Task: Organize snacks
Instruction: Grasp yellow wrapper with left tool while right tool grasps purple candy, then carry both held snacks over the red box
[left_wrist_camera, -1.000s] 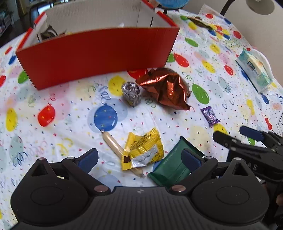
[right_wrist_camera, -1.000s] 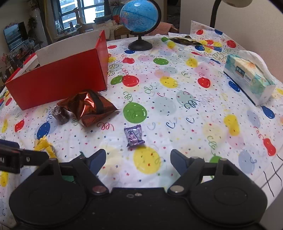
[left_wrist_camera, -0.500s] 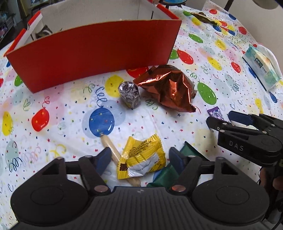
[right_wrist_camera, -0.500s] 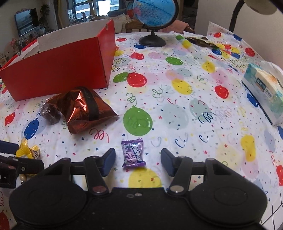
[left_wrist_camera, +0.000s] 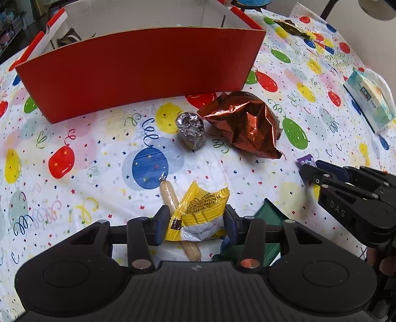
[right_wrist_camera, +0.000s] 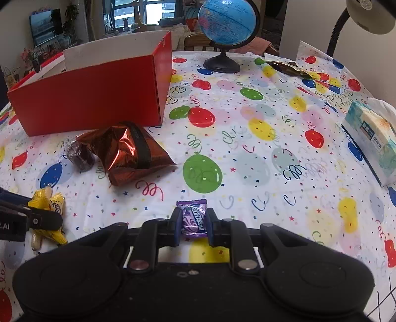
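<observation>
**Both grippers closed on wrappers, two slip risks**

Left gripper [left_wrist_camera: 196,224] pinches the yellow packet [left_wrist_camera: 200,210], which lies across the sausage stick [left_wrist_camera: 168,195]; the stick may drag or roll on lift. Green pack [left_wrist_camera: 268,215] sits just beside, could snag. Right gripper [right_wrist_camera: 193,226] clamps the purple candy [right_wrist_camera: 193,216] by its slick film; it could slip out, though pad contact is hard to judge. Red box [left_wrist_camera: 138,69] stands behind, open-topped. Balloon-print tablecloth [right_wrist_camera: 259,153], globe [right_wrist_camera: 227,22], tissue box [right_wrist_camera: 373,138]; living room beyond.
</observation>
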`<state>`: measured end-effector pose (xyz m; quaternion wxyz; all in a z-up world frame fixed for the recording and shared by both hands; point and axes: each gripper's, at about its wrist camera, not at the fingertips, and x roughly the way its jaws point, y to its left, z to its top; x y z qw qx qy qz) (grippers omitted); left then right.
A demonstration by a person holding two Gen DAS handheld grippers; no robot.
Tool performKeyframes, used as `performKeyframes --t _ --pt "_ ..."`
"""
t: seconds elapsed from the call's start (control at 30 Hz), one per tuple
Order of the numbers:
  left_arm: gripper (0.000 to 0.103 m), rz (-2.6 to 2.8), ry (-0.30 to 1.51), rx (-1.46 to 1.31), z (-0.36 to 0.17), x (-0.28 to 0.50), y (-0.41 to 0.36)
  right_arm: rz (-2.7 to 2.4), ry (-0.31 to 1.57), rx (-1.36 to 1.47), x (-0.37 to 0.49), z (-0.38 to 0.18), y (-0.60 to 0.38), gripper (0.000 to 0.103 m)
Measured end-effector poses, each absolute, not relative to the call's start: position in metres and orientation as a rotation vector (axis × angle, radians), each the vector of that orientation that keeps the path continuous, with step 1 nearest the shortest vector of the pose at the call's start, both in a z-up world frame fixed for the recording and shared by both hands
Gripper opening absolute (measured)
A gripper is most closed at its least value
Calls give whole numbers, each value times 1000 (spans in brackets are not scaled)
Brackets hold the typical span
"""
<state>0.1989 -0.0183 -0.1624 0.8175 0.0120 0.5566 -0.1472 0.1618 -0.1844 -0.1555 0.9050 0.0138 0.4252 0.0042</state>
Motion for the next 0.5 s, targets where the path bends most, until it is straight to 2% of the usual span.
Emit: performKeyframes --t 0.27,0.5 --pt "33 -312 1196 7 -150 198 -9 12 836 84 149 -132 -182 17" --pt "31 -333 1176 -3 -138 193 2 10 798 94 137 -112 -172 17"
